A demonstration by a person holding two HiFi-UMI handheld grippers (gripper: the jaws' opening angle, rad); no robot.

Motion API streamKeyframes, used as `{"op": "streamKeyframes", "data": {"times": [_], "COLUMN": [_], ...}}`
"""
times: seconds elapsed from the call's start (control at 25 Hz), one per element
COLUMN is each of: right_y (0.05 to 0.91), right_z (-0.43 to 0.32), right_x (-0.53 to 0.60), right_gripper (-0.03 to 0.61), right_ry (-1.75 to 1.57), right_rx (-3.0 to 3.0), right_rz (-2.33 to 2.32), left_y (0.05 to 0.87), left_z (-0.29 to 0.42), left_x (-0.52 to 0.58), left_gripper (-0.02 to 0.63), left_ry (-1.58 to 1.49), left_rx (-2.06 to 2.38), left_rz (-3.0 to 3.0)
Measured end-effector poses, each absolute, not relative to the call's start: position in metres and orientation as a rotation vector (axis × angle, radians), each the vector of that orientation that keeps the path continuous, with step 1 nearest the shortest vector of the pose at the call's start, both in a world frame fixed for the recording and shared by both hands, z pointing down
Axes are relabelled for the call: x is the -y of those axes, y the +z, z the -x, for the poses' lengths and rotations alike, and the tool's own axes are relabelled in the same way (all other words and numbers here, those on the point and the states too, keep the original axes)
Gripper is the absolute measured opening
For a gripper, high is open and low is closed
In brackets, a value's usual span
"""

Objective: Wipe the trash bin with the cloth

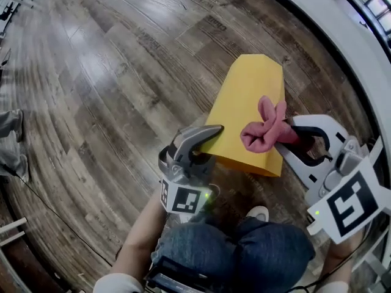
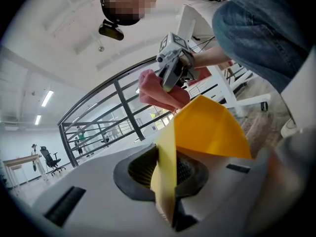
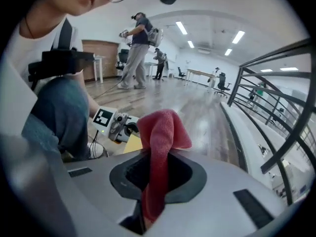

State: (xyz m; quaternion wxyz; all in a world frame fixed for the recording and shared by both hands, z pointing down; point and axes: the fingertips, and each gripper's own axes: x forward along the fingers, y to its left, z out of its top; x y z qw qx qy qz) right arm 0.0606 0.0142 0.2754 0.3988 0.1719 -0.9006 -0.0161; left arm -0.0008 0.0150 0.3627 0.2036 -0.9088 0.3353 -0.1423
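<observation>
While the left claw (image 2: pixel 165 177) is pressed together on the thin rim of the yellow trash bin (image 1: pixel 247 96), the right claw (image 3: pixel 150 177) is clamped on a bunched pink cloth (image 1: pixel 266 130), whose free end sticks out beyond the jaws. The cloth is held at the bin's wall on the right claw's side, close to the mouth; whether it presses on that wall cannot be told. The bin is tipped over, its closed base pointed away and its mouth turned toward the person's jeans-clad knees (image 1: pixel 244 249). Dark wooden floor (image 1: pixel 110 72) is seen beneath it.
</observation>
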Motion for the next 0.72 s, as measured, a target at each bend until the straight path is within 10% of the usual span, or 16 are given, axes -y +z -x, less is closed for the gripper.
{"op": "streamKeyframes", "data": {"times": [0.72], "right_y": [0.370], "right_z": [-0.035], "right_x": [-0.034], "right_gripper": [0.051], "right_ry": [-0.143], "right_rx": [2.082], "right_rz": [-0.328], "left_y": [0.396], "left_z": [0.000], "left_x": [-0.022], "left_gripper": [0.044], "left_ry": [-0.506], "left_rx": [-0.938], "left_rz": [2.530]}}
